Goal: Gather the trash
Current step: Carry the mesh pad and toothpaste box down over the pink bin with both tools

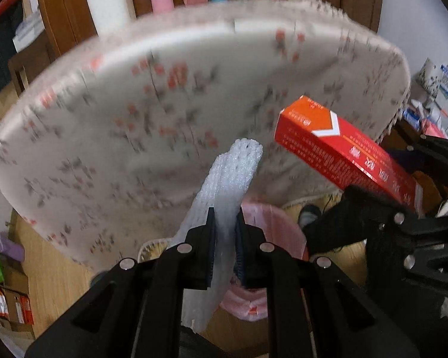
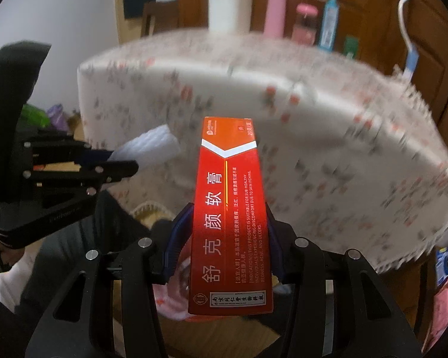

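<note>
Two pieces of trash hang over the pink-lined bin (image 1: 262, 268), which shows at the lower centre of both wrist views, just below the fingertips. Left gripper (image 1: 226, 232) is clenched on a white foam sleeve (image 1: 230, 179), its long axis running up the frame and away from the jaws. Right gripper (image 2: 224, 238) clamps a red box (image 2: 230, 217) across its width, lengthwise along the fingers. Judging by the left view, the foam sits more squarely above the bin opening than the box.

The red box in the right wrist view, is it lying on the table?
No, the red box is held off the table, clamped between the right gripper's two pads.
</note>
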### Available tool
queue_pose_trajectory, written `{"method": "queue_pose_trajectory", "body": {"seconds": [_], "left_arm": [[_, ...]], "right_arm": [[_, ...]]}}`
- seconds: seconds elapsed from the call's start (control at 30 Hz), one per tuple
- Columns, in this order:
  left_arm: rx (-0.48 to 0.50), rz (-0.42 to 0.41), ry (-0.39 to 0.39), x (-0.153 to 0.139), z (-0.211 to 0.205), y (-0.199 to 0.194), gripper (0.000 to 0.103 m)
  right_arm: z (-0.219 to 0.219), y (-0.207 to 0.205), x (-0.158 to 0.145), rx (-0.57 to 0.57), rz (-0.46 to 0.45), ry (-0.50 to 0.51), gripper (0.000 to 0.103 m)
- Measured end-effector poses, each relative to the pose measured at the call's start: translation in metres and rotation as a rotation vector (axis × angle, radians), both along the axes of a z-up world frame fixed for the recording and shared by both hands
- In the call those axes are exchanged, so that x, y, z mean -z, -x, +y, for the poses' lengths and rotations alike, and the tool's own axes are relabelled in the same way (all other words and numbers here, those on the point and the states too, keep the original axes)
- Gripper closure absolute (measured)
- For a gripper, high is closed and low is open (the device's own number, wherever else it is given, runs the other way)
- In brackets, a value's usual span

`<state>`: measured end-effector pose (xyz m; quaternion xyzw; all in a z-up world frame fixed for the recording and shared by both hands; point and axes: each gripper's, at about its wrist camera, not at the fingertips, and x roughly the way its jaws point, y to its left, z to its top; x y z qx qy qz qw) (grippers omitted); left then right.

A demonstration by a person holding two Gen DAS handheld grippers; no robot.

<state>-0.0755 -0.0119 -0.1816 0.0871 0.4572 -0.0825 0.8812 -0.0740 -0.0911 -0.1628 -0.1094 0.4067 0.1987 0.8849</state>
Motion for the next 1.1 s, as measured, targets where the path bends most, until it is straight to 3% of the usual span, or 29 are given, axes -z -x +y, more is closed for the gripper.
{"method": "queue_pose_trajectory", "body": {"seconds": [0.5, 1.1], "left_arm": [[-0.043, 0.29, -0.008, 0.148, 0.0, -0.033, 0.091], [-0.09, 0.502, 0.015, 0.257, 0.0, -0.079, 0.091]], "right_arm": [[0.011, -0.035, 0.145, 0.0, 0.262, 0.057, 0.056], [0.008, -0.084, 0.235, 0.033, 0.454, 0.069, 0.056]]}}
